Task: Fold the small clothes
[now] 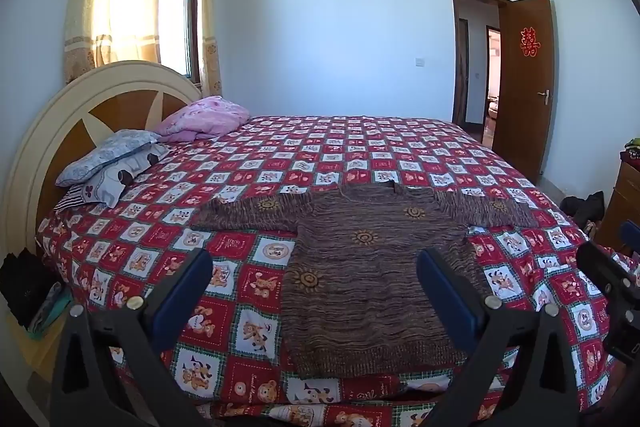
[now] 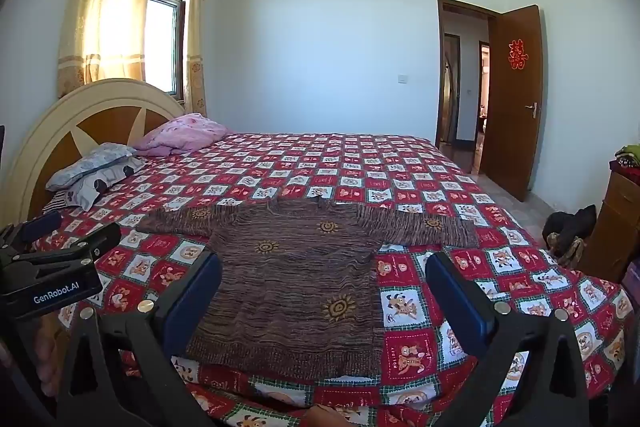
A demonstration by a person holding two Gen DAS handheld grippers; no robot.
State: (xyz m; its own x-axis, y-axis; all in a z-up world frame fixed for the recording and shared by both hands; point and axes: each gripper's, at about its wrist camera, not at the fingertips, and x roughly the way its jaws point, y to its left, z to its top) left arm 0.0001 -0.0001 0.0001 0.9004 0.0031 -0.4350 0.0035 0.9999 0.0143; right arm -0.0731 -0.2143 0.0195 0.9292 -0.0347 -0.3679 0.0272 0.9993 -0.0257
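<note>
Holding both your grippers, left gripper and right gripper, spread wide, gripping nothing, above one brown knit sweater lying flat on the checked bedspread, two pillows.

Bed: sweater (flat), pillows

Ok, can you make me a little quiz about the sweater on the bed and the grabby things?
1. True or false: the brown sweater lies spread flat on the bed, sleeves out to both sides.
2. Which is holding the sweater? A) the left hand-held gripper B) the right hand-held gripper C) neither
3. Fill in: the pink bedding sits near the bed's ____, beyond the grey pillows.

Key:
1. True.
2. C, both are open above the near edge, with nothing between their fingers.
3. Headboard.
</note>
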